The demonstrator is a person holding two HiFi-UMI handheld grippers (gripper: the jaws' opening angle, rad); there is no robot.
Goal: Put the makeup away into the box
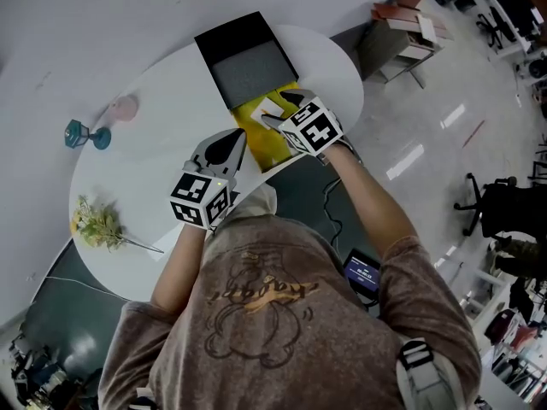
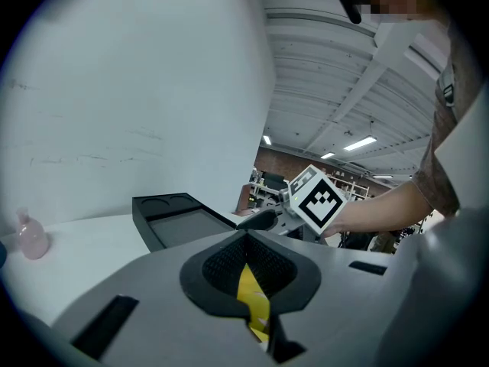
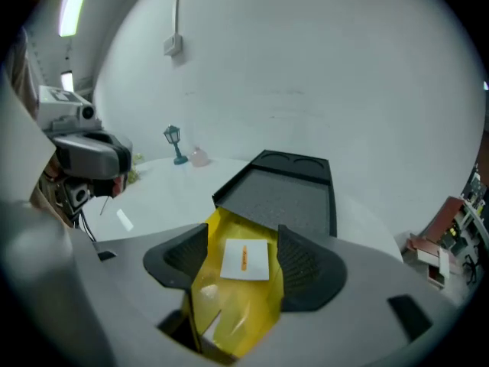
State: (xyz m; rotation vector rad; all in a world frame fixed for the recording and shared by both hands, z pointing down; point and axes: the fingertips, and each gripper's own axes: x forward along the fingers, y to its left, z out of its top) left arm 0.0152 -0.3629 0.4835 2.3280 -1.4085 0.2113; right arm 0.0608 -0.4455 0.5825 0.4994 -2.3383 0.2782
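Head view: yellow pouch (image 1: 259,143) at the near end of the open black box (image 1: 252,71) on the white surface (image 1: 162,109), a claw at either side, neither grip readable from above. Left gripper view: left claw (image 2: 247,239) pressed together on a thin yellow edge of the pouch. Right gripper view: right claw (image 3: 243,237) set wide, pads against both sides of the pouch, white label (image 3: 245,259) showing between them. Only from above: flower sprig (image 1: 98,225) near the surface's edge, well apart from teal ornament (image 1: 85,133) and pink bottle (image 1: 126,107).
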